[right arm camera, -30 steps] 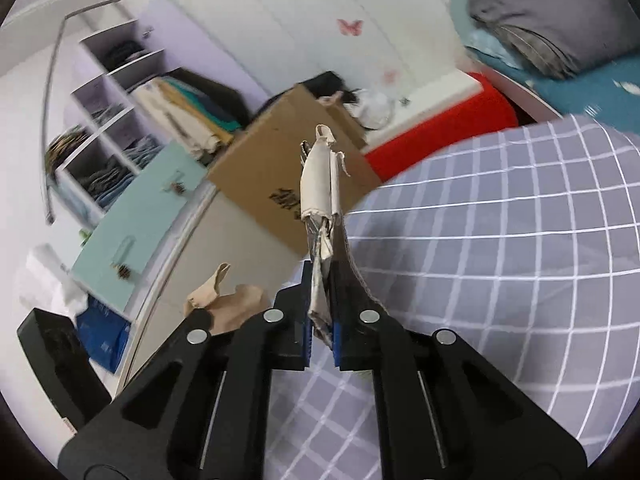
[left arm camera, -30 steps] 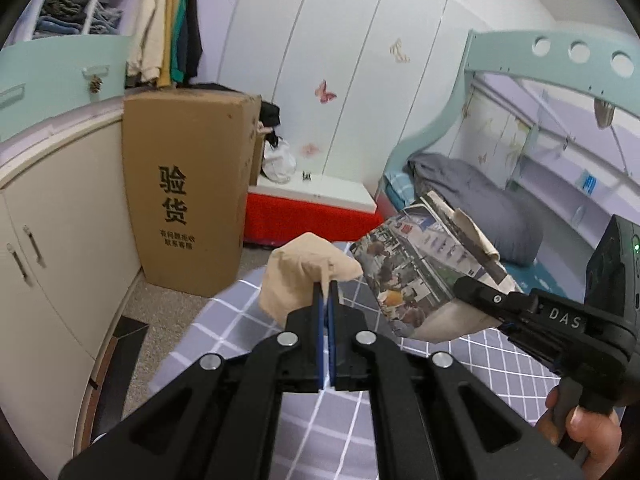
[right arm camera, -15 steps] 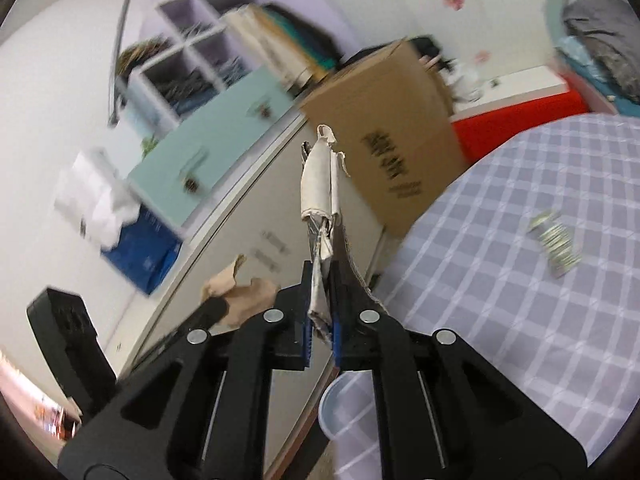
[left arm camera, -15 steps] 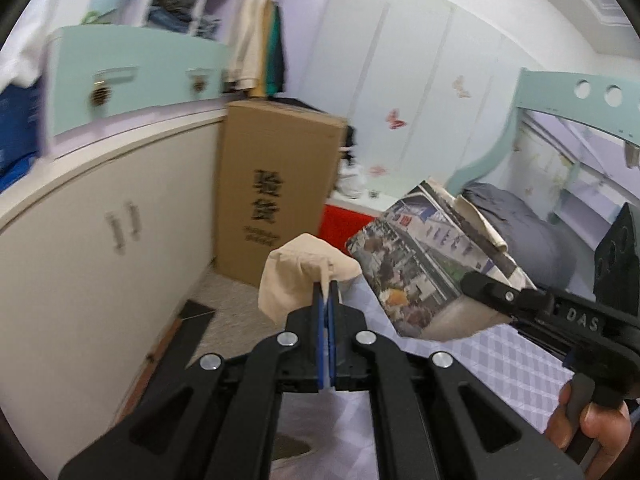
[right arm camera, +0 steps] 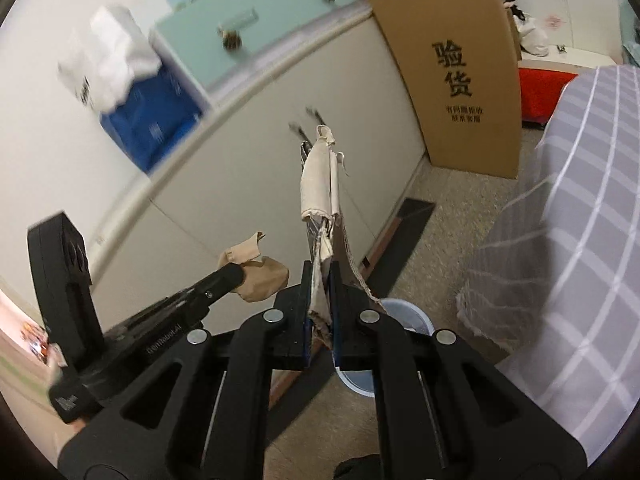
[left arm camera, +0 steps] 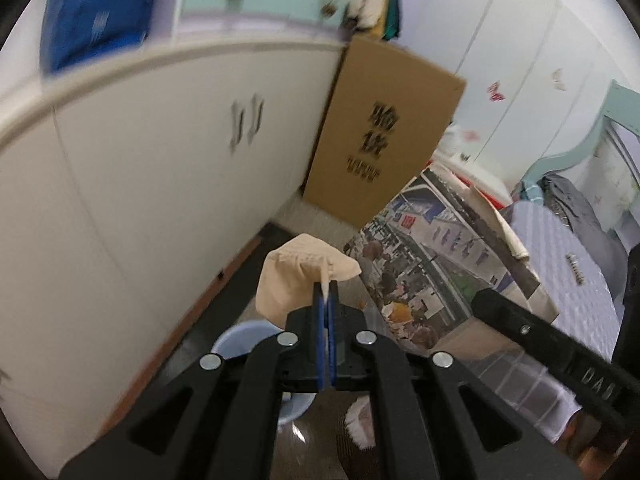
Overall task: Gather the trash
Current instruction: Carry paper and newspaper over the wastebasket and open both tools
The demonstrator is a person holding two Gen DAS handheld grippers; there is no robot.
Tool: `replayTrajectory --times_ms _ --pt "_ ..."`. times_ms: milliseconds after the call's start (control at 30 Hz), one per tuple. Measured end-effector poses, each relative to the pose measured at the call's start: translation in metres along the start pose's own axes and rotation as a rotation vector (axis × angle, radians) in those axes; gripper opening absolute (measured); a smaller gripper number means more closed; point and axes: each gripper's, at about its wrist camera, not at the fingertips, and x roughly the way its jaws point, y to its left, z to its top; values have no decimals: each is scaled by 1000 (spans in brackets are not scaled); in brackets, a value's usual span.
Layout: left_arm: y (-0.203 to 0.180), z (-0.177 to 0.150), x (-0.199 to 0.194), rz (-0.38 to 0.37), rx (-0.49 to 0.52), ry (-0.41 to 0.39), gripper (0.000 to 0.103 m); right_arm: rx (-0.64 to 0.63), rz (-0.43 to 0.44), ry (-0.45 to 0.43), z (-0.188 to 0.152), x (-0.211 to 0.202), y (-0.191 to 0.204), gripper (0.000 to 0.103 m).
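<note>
Beige, crumpled paper scrap (left arm camera: 296, 276) sits pinched between the blue pads of the left gripper (left arm camera: 326, 304), whose jaws are pressed together on it; the wad bulges out to the left of the fingertips. In the right wrist view the same scrap (right arm camera: 260, 276) shows at the tip of the left gripper (right arm camera: 236, 276). The right gripper (right arm camera: 322, 276) is clamped on a folded newspaper (right arm camera: 320, 184) with a cream, frayed edge, which stands up edge-on from between its pads. In the left wrist view the newspaper (left arm camera: 436, 264) shows its printed colour page, held by the right gripper (left arm camera: 480, 300) coming in from the right.

Below both grippers a pale blue bin (right arm camera: 404, 312) stands on the speckled floor (right arm camera: 436, 232), partly hidden behind the fingers; in the left view its rim (left arm camera: 240, 332) is just under the scrap. Beside it runs a cream cabinet (left arm camera: 160, 168) with paired handles, and a tall cardboard box (right arm camera: 460, 68) printed with dark characters leans against it. A grey checked cloth (right arm camera: 580, 240) hangs at the right.
</note>
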Motion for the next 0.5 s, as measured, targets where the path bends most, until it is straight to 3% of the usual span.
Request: replayTrajectory --times_ms 200,267,333,367,500 --pt "43 -18 45 27 -85 110 3 -15 -70 60 -24 40 -7 7" --pt "51 -24 58 15 -121 143 14 -14 -86 79 -30 49 -12 7" --pt "57 -29 66 38 -152 153 60 -6 -96 94 -32 57 -15 8" --pt "59 -31 71 52 -163 147 65 -3 -105 103 -34 62 -18 8" --pt "63 -39 80 61 -168 181 65 4 -119 135 -42 73 -23 8"
